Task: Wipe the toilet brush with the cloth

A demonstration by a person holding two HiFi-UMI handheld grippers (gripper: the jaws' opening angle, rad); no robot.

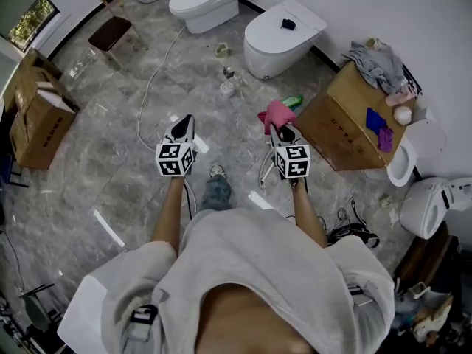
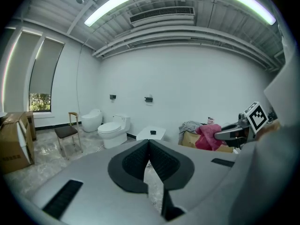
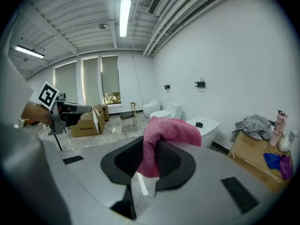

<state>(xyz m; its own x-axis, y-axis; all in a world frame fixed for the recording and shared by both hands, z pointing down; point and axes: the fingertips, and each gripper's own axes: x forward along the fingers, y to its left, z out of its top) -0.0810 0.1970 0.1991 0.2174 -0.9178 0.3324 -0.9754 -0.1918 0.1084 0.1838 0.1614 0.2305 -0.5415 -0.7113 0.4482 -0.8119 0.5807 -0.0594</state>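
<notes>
My right gripper [image 1: 280, 130] is shut on a pink cloth [image 1: 276, 113], which bunches up over its tips. In the right gripper view the cloth [image 3: 165, 129] hangs between the pads, folded over the top. My left gripper [image 1: 183, 127] is shut with nothing in it, its pads [image 2: 140, 161] pressed together. Both are held side by side above the marble floor. Small white and grey items [image 1: 227, 88] stand on the floor ahead of the grippers; I cannot tell whether one of them is the toilet brush.
A lidded white toilet [image 1: 280, 37] and another toilet [image 1: 203, 3] stand ahead by the wall. At right are a cardboard box [image 1: 343, 120] with clothes on it, a green bottle [image 1: 293, 101] and more toilets [image 1: 435, 201]. At left are boxes [image 1: 38, 120] and a chair [image 1: 113, 32]. A white cable [image 1: 157, 71] crosses the floor.
</notes>
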